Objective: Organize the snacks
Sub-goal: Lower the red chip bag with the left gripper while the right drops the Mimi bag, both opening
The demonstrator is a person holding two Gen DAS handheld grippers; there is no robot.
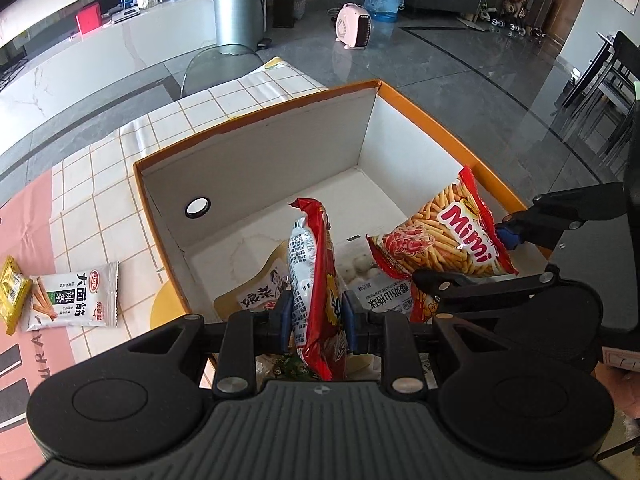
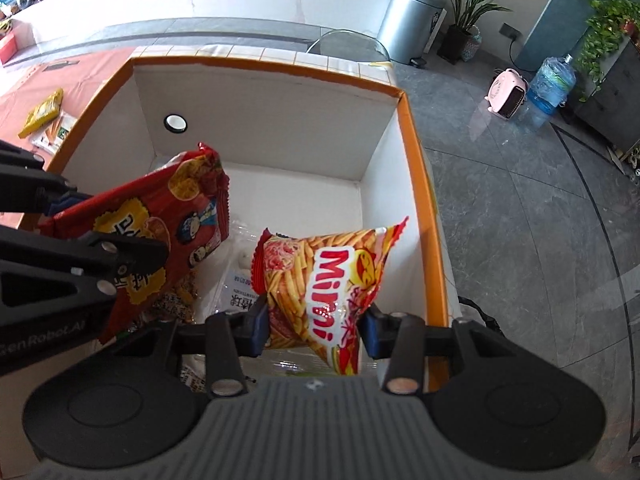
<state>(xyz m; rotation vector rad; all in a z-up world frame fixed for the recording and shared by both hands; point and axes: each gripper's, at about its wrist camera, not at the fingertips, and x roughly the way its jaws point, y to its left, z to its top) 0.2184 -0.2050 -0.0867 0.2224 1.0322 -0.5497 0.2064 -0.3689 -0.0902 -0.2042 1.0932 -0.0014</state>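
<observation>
My left gripper (image 1: 316, 318) is shut on a red snack bag (image 1: 314, 280), held upright over the orange-rimmed white box (image 1: 256, 172). It also shows in the right wrist view (image 2: 160, 224). My right gripper (image 2: 314, 326) is shut on an orange Mimi fries bag (image 2: 324, 284), held inside the box near its right wall; this bag also shows in the left wrist view (image 1: 444, 236). Several snack packs (image 1: 372, 276) lie on the box floor under both bags.
A white snack packet (image 1: 76, 296) and a yellow packet (image 1: 12, 292) lie on the checked tablecloth (image 1: 120, 168) left of the box. A clear chair back (image 1: 220, 66) stands behind the table. The table's right edge drops to grey floor (image 2: 540, 200).
</observation>
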